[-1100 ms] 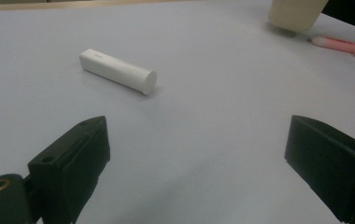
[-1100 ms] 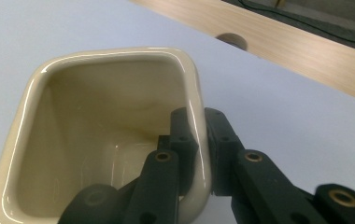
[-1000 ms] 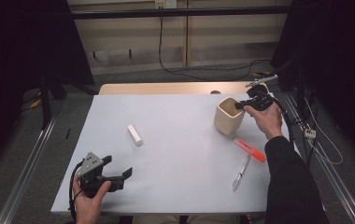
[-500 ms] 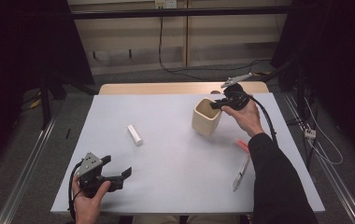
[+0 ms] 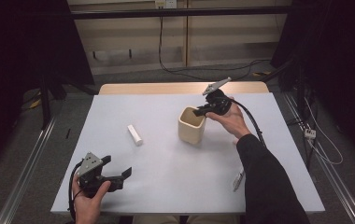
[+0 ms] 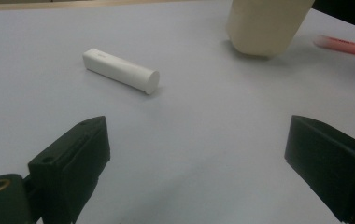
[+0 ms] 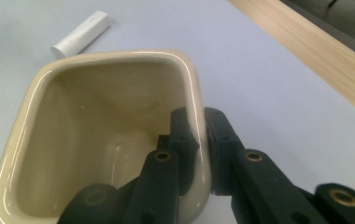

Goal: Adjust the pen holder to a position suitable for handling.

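The cup (image 5: 192, 125) stands just right of centre in the high view, and I have its far wall pinched in my right tongs (image 5: 202, 111), one jaw inside the rim and one outside, closed on the ceramic. Left of it on the table (image 5: 166, 163) lies a white tube (image 5: 135, 134), well apart from the cup. My left tongs (image 5: 122, 179) sit at the lower left of the frame, jaws spread wide with nothing in them. An orange pen (image 6: 341, 44) shows at the upper right of the left gripper view.
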Available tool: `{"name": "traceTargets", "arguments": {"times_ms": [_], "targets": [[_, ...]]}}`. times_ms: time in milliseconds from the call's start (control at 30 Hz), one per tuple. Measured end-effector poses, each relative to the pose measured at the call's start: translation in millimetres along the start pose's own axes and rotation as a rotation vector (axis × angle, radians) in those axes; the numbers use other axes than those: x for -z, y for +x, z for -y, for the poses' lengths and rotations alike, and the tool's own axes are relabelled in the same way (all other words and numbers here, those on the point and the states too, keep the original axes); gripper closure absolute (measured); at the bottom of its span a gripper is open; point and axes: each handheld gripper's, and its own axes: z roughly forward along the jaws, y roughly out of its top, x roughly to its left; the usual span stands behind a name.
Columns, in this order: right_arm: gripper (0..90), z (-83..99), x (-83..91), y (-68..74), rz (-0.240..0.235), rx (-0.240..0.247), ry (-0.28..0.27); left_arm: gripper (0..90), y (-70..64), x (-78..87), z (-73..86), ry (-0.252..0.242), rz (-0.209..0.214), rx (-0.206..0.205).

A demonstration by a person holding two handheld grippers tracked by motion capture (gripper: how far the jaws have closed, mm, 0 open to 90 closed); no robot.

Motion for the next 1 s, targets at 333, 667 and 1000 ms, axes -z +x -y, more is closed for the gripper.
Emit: {"name": "traceTargets", "arguments": {"times_ms": [333,667,1000], "targets": [[82.1,-14.5,-27.4,9.8,-0.046,0.037,0.01,6.8,0.3,0.5,-0.1,0.0,-0.001,0.001],[70.2,-11.2,-27.2,15.7,0.039,-0.075,-0.008,6.8,-1.1,0.3,-0.2,-0.004,0.004,0.001],[50.3,-9.3,-26.1,35.4,0.202,-0.197,0.026,6.8,-1.4,-0.2,0.0,0.004,0.004,0.001]]}}
